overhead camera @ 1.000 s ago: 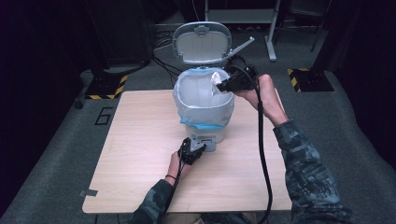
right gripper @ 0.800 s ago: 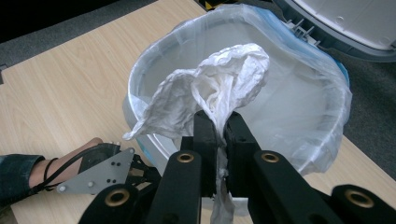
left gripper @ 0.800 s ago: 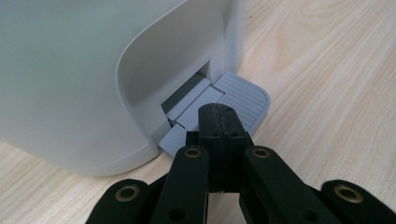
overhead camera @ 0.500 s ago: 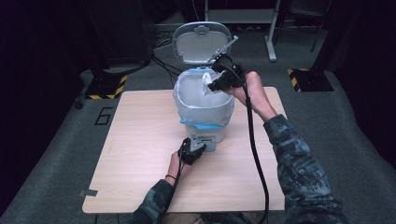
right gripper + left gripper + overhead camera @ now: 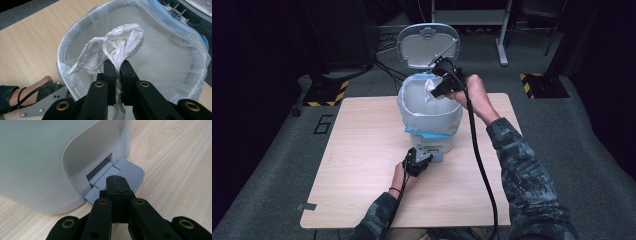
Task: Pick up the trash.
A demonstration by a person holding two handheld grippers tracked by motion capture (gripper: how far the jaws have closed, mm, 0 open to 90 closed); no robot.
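I've got the right gripper clamped on a crumpled wad of white paper, jaws nearly together w/ the paper pinched between the pads. The wad sits just past the jaw tips, over the open mouth of the bin, which is my landmark for everything here. In the right gripper view it hangs above the hollow of the clear liner bag, inside the ring of the rim, nearer the rim's near edge than its far one. So the drop line is straight down from the jaws; no sideways travel looks needed, maybe a touch further in toward the bin's centre.

The wad's long axis runs roughly along the jaws, w/ a loose tail trailing back below them. That tail could cling to the pads on release.

The left gripper is shut, nothing between the jaws, tips pressing down on the grey pedal at the foot of the bin's front. I judge that's what holds the lid up, tilted back behind the bin. The right gripper is the one at the opening; the left is low at the base, busy.

In the way: nothing betw. wad and liner. Lid and its hinge are behind the bin, apart from my right hand. Cable trails off the bin's right side across the table, clear of the mouth.
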